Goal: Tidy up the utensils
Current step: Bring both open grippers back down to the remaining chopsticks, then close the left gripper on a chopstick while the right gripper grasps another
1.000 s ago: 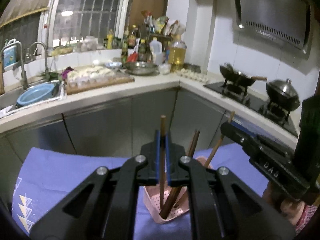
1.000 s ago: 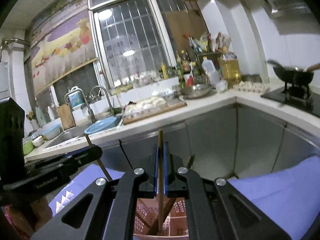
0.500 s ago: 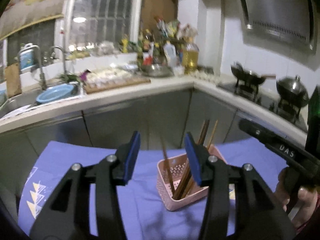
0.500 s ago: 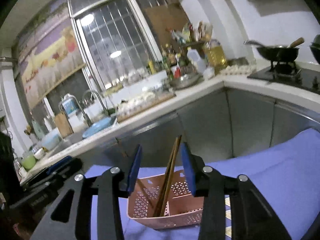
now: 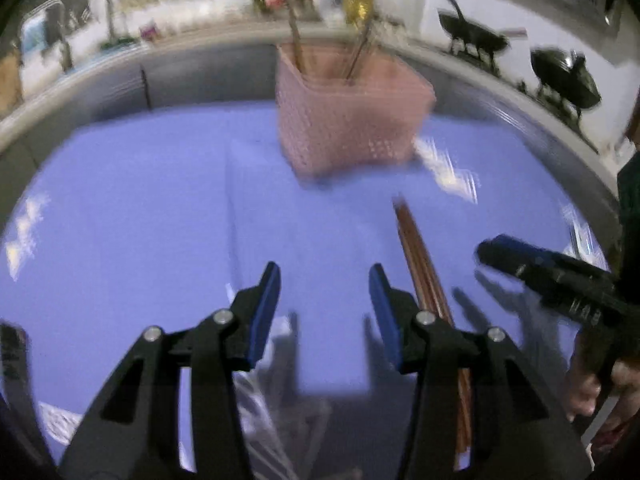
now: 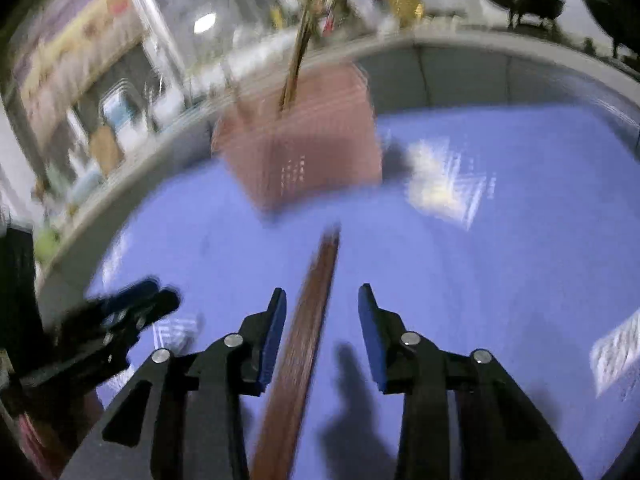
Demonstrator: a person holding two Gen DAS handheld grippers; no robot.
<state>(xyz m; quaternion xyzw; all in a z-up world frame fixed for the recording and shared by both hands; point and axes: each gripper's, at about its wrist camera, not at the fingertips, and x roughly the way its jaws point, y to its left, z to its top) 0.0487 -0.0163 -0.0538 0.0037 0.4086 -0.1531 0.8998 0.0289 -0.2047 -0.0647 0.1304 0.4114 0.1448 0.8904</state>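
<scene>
A pink perforated basket (image 5: pixel 352 120) stands on the purple cloth (image 5: pixel 140 208) with several brown chopsticks (image 5: pixel 298 46) upright in it. It also shows in the right wrist view (image 6: pixel 308 136). More brown chopsticks (image 5: pixel 420 264) lie flat on the cloth in front of it. My left gripper (image 5: pixel 324 304) is open and empty, low over the cloth, just left of the lying chopsticks. My right gripper (image 6: pixel 322 320) is open, low over the cloth, with the lying chopsticks (image 6: pixel 308 332) running between its fingers. Both views are blurred.
The right gripper's body (image 5: pixel 560 284) shows at the right of the left wrist view, the left one's (image 6: pixel 100 328) at the left of the right wrist view. Behind the table are grey cabinets (image 5: pixel 180 76), a sink counter and woks (image 5: pixel 472 36) on a stove.
Both grippers let go of a chopstick into the basket, opened, then dropped back and down toward the chopsticks lying on the cloth. The basket now stands farther away.
</scene>
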